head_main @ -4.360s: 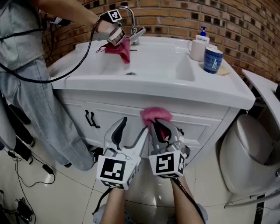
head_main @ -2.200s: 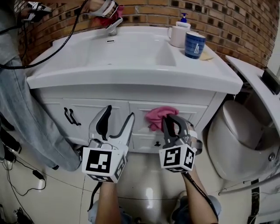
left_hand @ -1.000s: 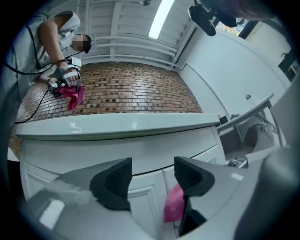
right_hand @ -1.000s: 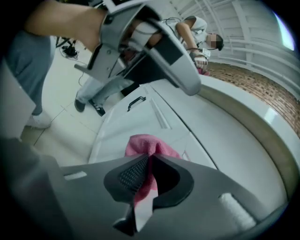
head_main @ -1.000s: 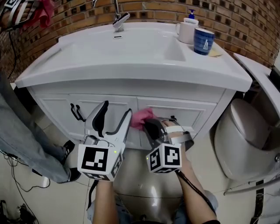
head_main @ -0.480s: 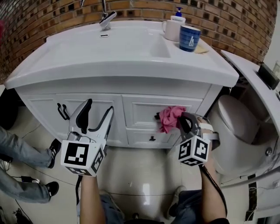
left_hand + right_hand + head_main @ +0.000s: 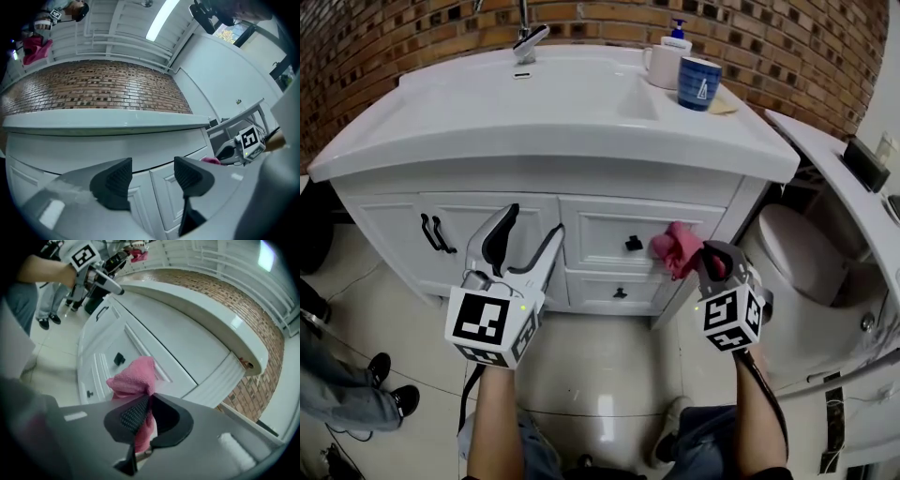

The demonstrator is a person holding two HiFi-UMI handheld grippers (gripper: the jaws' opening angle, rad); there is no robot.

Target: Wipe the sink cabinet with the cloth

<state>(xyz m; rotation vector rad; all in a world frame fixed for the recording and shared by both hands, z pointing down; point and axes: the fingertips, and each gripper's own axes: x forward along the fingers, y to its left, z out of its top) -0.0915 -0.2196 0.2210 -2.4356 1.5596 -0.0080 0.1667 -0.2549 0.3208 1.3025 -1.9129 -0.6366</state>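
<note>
Just right of centre, the right gripper (image 7: 710,255) is holding the pink cloth (image 7: 677,247) at the right end of the sink cabinet's (image 7: 598,232) upper drawer. Left of centre, the left gripper (image 7: 531,225) is hovering before the cabinet front, jaws apart and empty. A blue cup (image 7: 698,83) is standing on the counter near the top.

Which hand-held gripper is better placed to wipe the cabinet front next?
Right: the right hand-held gripper is shut on the cloth near the cabinet; the left hand-held gripper is open, empty.
</note>
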